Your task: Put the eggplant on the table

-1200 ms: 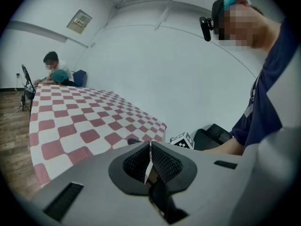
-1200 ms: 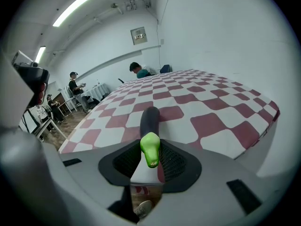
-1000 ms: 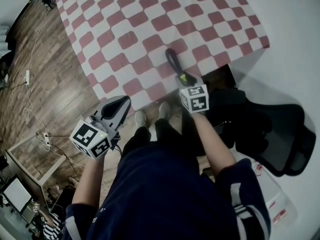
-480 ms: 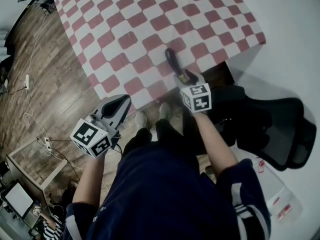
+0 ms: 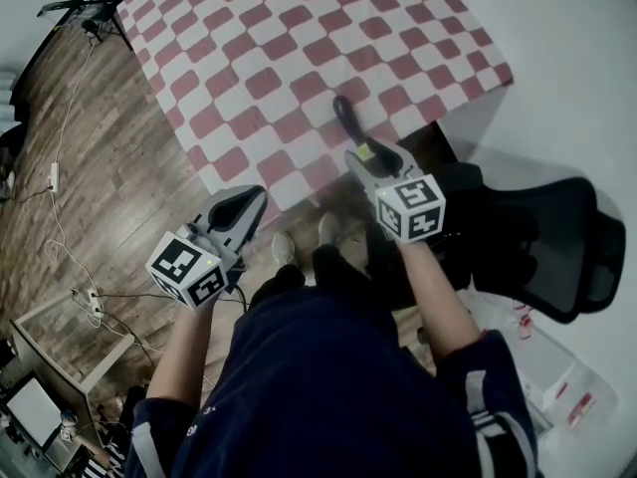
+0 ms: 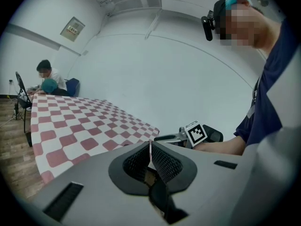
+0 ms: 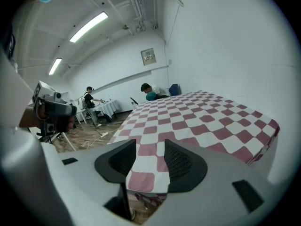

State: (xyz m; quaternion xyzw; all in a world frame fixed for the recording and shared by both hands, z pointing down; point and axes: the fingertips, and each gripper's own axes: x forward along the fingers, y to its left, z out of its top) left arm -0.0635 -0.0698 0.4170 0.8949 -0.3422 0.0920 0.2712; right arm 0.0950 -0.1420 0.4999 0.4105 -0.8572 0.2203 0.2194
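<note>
The table (image 5: 259,48), under a red-and-white checked cloth, fills the upper head view. Its far side is cut off by the frame, and only 1 near corner shows. To the right of the right claw stands a black chair (image 5: 557,237), part of it covered by the person's right forearm. The wooden floor (image 5: 100,147) lies to the left of and below the left claw.

The left gripper (image 6: 150,147) hangs off the table's near edge, over the floor. Its 2 jaws are clenched together with only a hairline of light between the pads, and nothing can be made out in them. Its marker cube (image 5: 186,267) faces the head camera.

The right gripper (image 7: 149,149) points at the table's near edge. Its jaws have just been opening and now stand released. Only checked cloth shows through the gap between the 2 pads, with nothing gripped.

The eggplant (image 5: 346,122) lies on the cloth just beyond the right gripper's tips, close to the table's near edge. It is a dark, slim shape. Its long axis runs away from that claw toward the middle of the table, roughly in line with the way the jaws point. Its near end meets the claw's tip in the head view, so whether they touch cannot be told. Which end carries the stem is too dark to tell. The right gripper view itself does not show it, as the claw's own grey body fills the foreground.
</note>
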